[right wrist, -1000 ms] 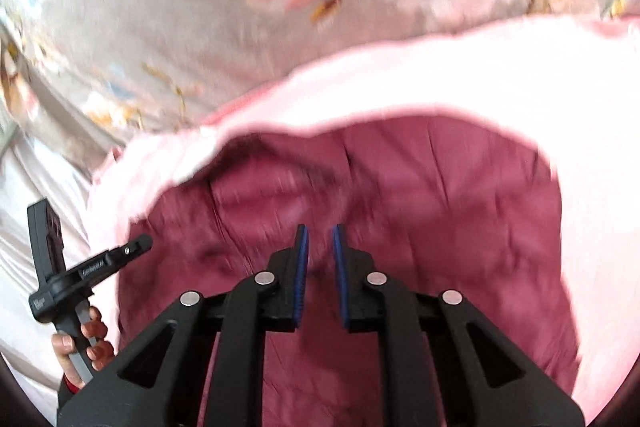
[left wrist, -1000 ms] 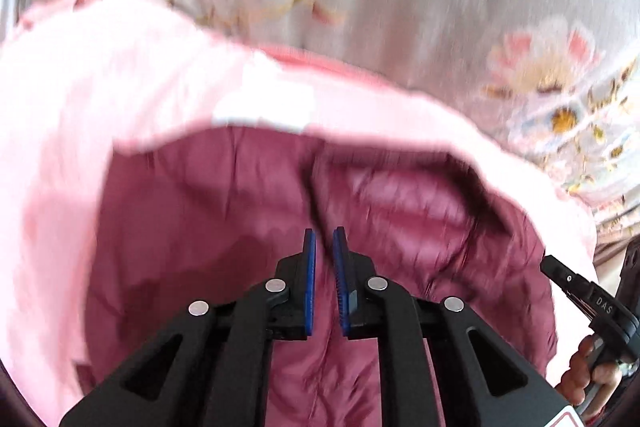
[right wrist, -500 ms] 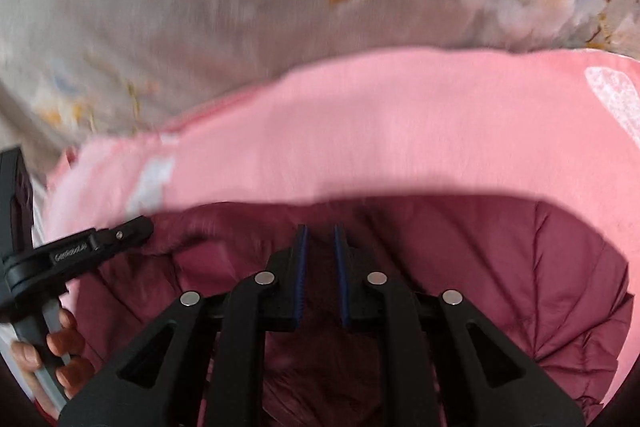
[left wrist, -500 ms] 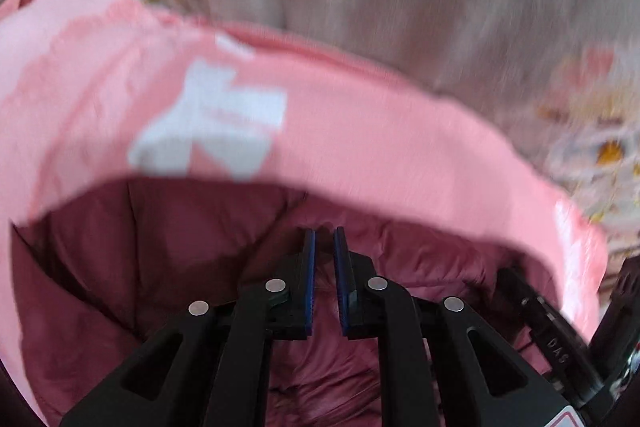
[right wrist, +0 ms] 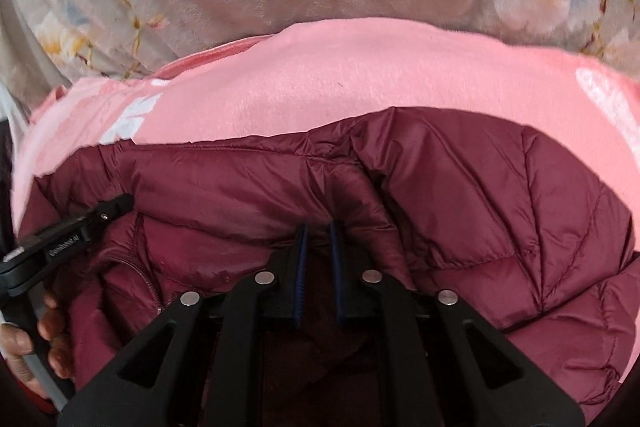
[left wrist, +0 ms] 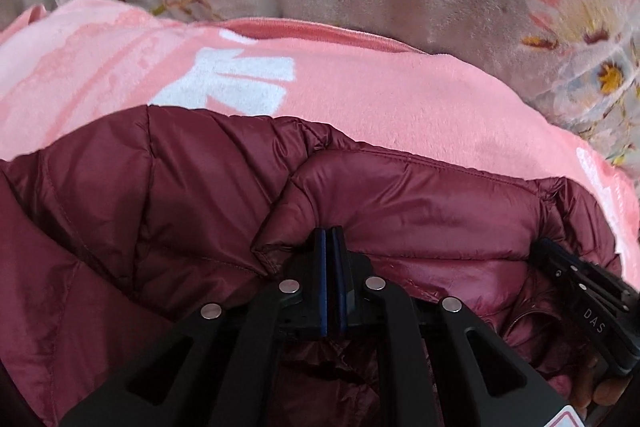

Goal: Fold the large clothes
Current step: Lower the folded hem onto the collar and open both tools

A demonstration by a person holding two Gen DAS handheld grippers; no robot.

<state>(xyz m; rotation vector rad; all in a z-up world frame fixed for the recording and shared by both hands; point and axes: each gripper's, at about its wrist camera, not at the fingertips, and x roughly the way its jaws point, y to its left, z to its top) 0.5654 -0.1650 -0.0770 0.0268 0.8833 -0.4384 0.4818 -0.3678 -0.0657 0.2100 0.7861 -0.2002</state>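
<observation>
- Maroon puffer jacket (left wrist: 400,195) lies on a pink blanket (left wrist: 380,95), folded edge running nine-to-three.
- Left tongs (left wrist: 330,239) and right tongs (right wrist: 318,235), both narrow, pinch that edge at twelve o'clock.
- Right jaws just closed.

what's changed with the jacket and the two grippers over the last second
Both grippers came down with the maroon jacket, laying its held edge onto the pink blanket. Right gripper has just been closing on the fabric. Left gripper stays clamped. The blanket hasn't moved.
</observation>
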